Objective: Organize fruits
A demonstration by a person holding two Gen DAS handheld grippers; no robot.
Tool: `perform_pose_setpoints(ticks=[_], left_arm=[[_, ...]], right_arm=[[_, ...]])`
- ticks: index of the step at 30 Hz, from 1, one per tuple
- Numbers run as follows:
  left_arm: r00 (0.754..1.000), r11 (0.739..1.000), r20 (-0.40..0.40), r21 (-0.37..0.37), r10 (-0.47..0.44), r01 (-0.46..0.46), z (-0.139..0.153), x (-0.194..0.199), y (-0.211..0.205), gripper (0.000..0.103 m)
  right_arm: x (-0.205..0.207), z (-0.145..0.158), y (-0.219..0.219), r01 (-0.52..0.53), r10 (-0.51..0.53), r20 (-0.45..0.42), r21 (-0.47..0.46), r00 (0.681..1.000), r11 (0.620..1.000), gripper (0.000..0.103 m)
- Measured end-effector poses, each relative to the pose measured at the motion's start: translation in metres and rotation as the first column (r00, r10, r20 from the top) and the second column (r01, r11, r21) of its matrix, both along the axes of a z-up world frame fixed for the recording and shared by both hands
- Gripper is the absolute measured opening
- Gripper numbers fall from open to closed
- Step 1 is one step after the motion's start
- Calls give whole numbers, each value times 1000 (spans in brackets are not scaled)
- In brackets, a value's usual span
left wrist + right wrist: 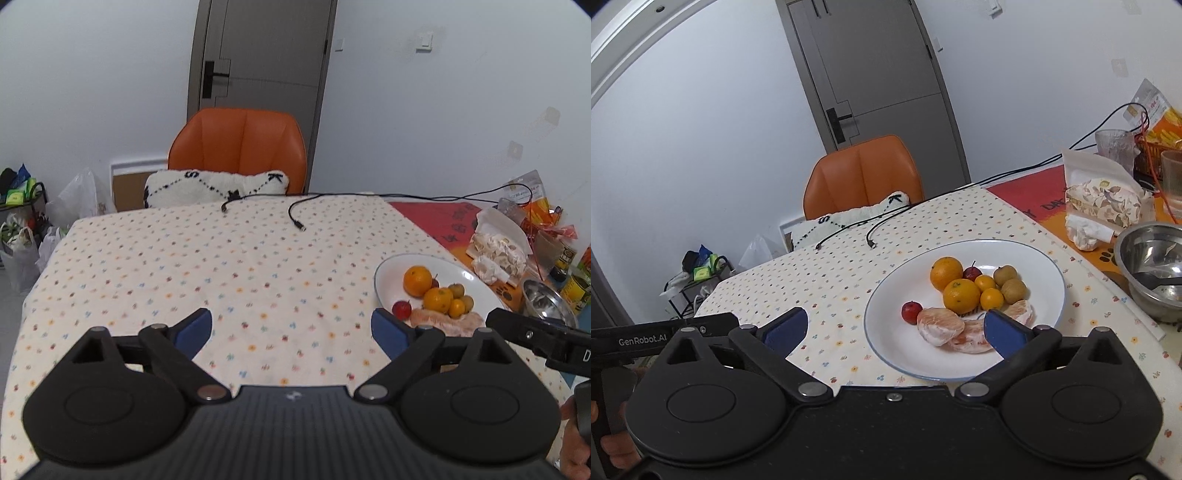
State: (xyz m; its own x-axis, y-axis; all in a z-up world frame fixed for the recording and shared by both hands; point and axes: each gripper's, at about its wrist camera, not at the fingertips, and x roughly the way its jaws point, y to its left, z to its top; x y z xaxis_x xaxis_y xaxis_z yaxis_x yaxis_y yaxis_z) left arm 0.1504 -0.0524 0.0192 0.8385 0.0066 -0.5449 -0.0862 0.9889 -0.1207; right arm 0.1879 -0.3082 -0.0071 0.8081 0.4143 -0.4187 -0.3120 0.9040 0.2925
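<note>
Both grippers are hovering with fingers spread wide, holding nothing: the left gripper over the flower-dotted tablecloth on the table, the right gripper over the near rim of the round white plate. The plate is sitting toward the table's right edge, carrying two oranges, small kumquats, red berries and peeled pink citrus segments. A steel bowl is standing just beside it.
</note>
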Motion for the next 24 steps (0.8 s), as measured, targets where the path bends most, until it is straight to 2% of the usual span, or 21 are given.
perform_pose_setpoints(ticks=[5, 11, 14, 24], left_arm=[[1000, 1000, -18, 10, 12, -12, 2, -12, 5, 92], [1000, 1000, -24, -14, 10, -11, 4, -27, 12, 93], [1000, 1000, -25, -17, 8, -9, 6, -34, 13, 103], [1000, 1000, -16, -15, -1, 0, 10, -62, 18, 103]], right_arm=[[-12, 5, 1, -12, 12, 6, -3, 1000, 1000, 103], [-28, 9, 3, -39, 39, 11, -31, 999, 999, 103], [-36, 11, 2, -47, 47, 10, -32, 999, 998, 103], [-63, 21, 1, -59, 61, 23, -83, 998, 995, 103]])
